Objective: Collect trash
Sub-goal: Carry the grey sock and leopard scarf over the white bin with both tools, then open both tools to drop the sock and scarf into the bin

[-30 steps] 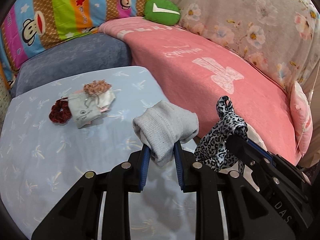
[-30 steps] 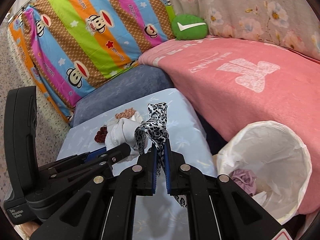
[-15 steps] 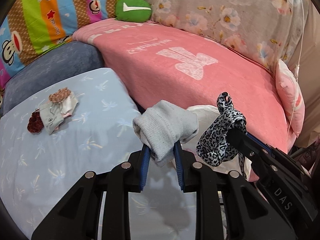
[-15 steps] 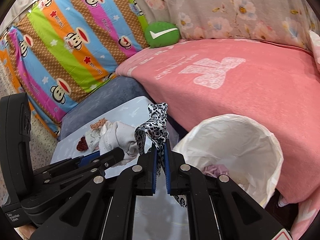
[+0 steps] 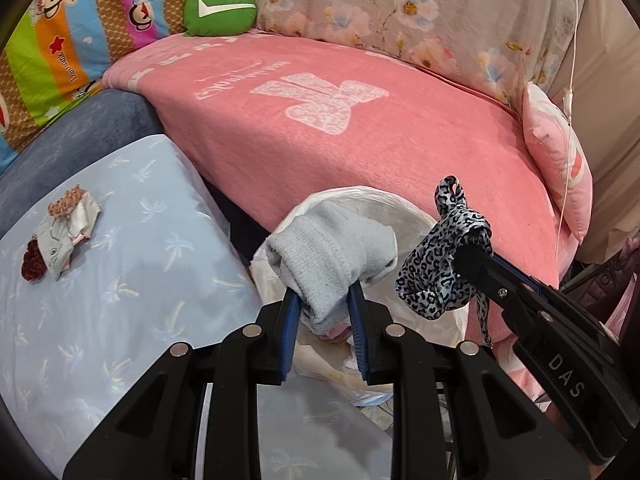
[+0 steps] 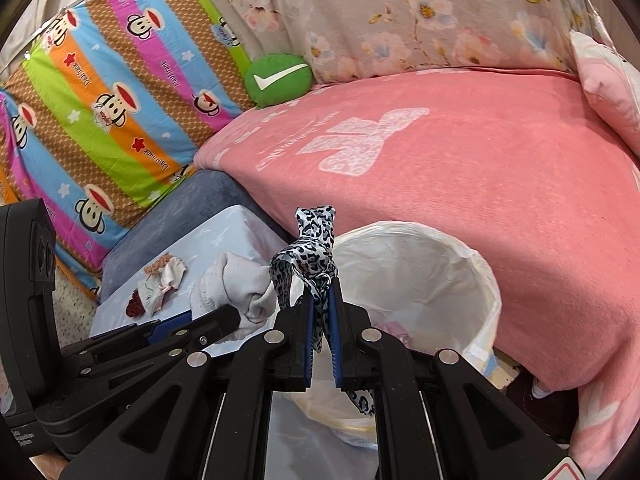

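My left gripper (image 5: 323, 295) is shut on a grey sock (image 5: 328, 256), which hangs over the mouth of the white-lined trash bin (image 5: 416, 216). To its right, my right gripper (image 6: 321, 289) is shut on a leopard-print ribbon (image 6: 310, 248) beside the bin (image 6: 452, 280). The ribbon (image 5: 440, 264) and the right gripper's finger also show in the left wrist view. In the right wrist view the sock (image 6: 234, 286) sits left of the ribbon. Pink and white scraps lie inside the bin.
A small pile of a white cloth, a tan scrunchie and a dark red scrunchie (image 5: 60, 232) lies on the light blue table (image 5: 120, 320). A pink blanket (image 5: 360, 132) covers the sofa behind the bin. A green cushion (image 5: 218, 10) sits at the back.
Both grippers have travelled right, from over the blue table to the trash bin, each still holding its item. The pile on the table has slid toward the left of both views.
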### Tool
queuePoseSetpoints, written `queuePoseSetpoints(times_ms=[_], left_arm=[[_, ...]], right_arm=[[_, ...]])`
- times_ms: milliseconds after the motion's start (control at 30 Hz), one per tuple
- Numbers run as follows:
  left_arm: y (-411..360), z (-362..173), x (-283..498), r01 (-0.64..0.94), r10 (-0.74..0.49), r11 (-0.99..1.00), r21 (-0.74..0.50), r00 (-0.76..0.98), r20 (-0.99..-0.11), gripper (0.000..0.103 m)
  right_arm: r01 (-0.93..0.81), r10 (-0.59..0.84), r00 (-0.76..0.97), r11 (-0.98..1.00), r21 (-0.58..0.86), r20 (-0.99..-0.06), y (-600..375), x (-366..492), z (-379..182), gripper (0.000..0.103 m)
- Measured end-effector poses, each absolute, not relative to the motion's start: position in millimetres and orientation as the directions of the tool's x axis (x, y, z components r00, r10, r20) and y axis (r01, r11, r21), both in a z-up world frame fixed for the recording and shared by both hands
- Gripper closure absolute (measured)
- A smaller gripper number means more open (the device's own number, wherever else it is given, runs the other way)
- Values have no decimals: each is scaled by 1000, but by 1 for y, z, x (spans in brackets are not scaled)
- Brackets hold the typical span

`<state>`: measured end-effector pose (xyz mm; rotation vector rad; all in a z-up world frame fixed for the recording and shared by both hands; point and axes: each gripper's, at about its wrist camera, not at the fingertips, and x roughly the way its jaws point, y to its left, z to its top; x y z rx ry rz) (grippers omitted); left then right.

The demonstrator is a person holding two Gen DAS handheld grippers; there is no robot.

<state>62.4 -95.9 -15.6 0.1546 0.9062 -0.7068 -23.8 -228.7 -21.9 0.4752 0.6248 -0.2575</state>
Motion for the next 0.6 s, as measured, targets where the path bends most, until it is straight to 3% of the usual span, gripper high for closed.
queuePoseSetpoints(times_ms=[400, 467, 533, 600], left_arm=[[-114, -22, 61, 646, -511, 741, -183, 366, -778, 77], [-113, -22, 62, 643, -511, 744, -182, 372, -775, 72], [-112, -22, 62, 636, -509, 751, -180, 382, -771, 57], [-110, -21, 62, 629, -508, 757, -176, 397, -765, 50]], right_arm=[[410, -118, 772, 843, 348, -625, -247, -29, -30, 91], [415, -124, 772, 842, 346, -623, -248, -28, -30, 91], [416, -128, 773, 842, 343, -622, -248, -28, -30, 90], [418, -131, 773, 842, 342, -621, -247, -27, -30, 88]])
